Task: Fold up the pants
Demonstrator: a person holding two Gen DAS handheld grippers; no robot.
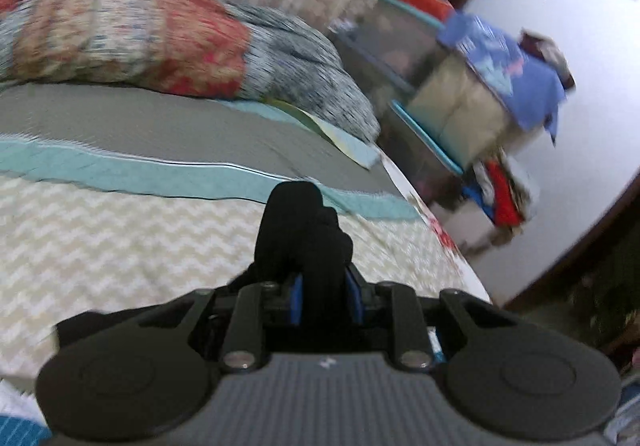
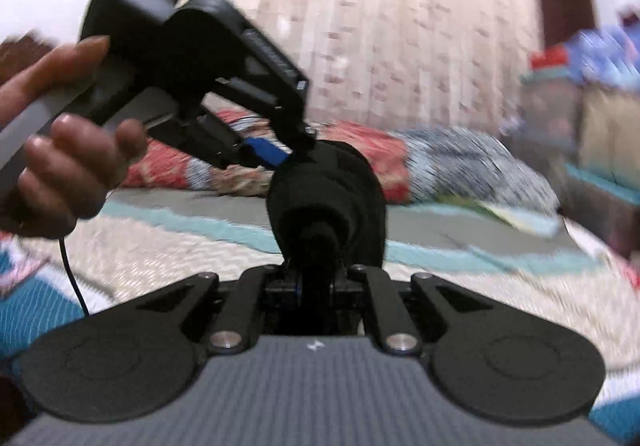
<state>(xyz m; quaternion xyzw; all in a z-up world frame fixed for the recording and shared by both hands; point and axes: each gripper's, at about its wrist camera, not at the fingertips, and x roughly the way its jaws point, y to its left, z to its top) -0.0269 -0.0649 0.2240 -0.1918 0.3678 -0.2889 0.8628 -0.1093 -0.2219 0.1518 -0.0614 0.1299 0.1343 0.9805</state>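
Note:
The black pants (image 1: 304, 230) are bunched between the fingers of my left gripper (image 1: 326, 286), which is shut on them and holds them above the bed. In the right wrist view my right gripper (image 2: 316, 278) is also shut on a bunch of the black pants (image 2: 332, 190), lifted off the bed. The left gripper (image 2: 288, 150), held in a hand, shows there at upper left, its blue-padded fingers (image 2: 266, 152) clamped on the same fabric just beyond my right gripper. The rest of the pants is hidden below both cameras.
The bed has a cream zigzag cover (image 1: 120, 246) with teal and grey bands (image 1: 160, 126). A red-and-grey patterned bolster (image 1: 160, 42) lies at the far side. Stacked storage boxes with clothes (image 1: 460, 94) stand to the right, off the bed's edge. A curtain (image 2: 400, 26) hangs behind.

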